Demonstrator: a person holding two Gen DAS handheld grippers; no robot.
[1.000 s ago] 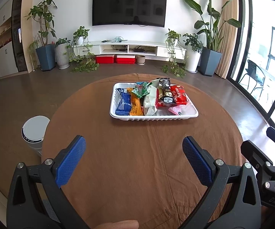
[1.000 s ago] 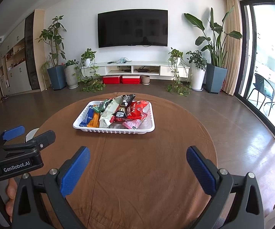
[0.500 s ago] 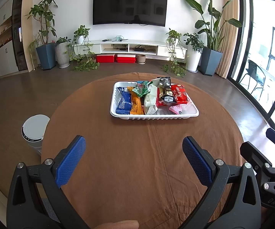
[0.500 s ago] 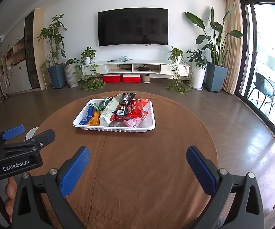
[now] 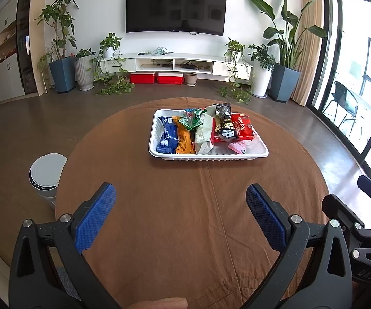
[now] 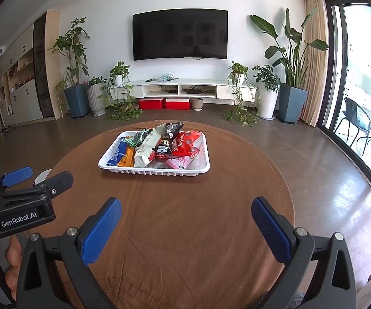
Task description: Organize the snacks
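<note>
A white ribbed tray [image 5: 258,153] [image 6: 198,171] sits on the far half of a round brown-clothed table [image 5: 185,219] [image 6: 185,219]. Several snack packs lie heaped in it: a blue pack [image 5: 167,139] [image 6: 117,154], an orange pack [image 5: 184,140], a pale green bag [image 5: 204,135] [image 6: 147,146], a black pack [image 5: 226,127] [image 6: 166,141], a red bag [image 5: 243,126] [image 6: 186,141] and a pink pack [image 5: 238,146] [image 6: 179,162]. My left gripper [image 5: 180,203] and right gripper [image 6: 186,215] are both open and empty, held over the table's near half, well short of the tray.
A white round bin [image 5: 47,173] stands on the floor left of the table. The right gripper shows at the right edge of the left wrist view [image 5: 360,206]; the left gripper shows at the left of the right wrist view [image 6: 26,182]. Plants and a TV cabinet line the far wall.
Both views have drifted very slightly; the tray sits a touch lower in the frames. Both grippers stay open and empty.
</note>
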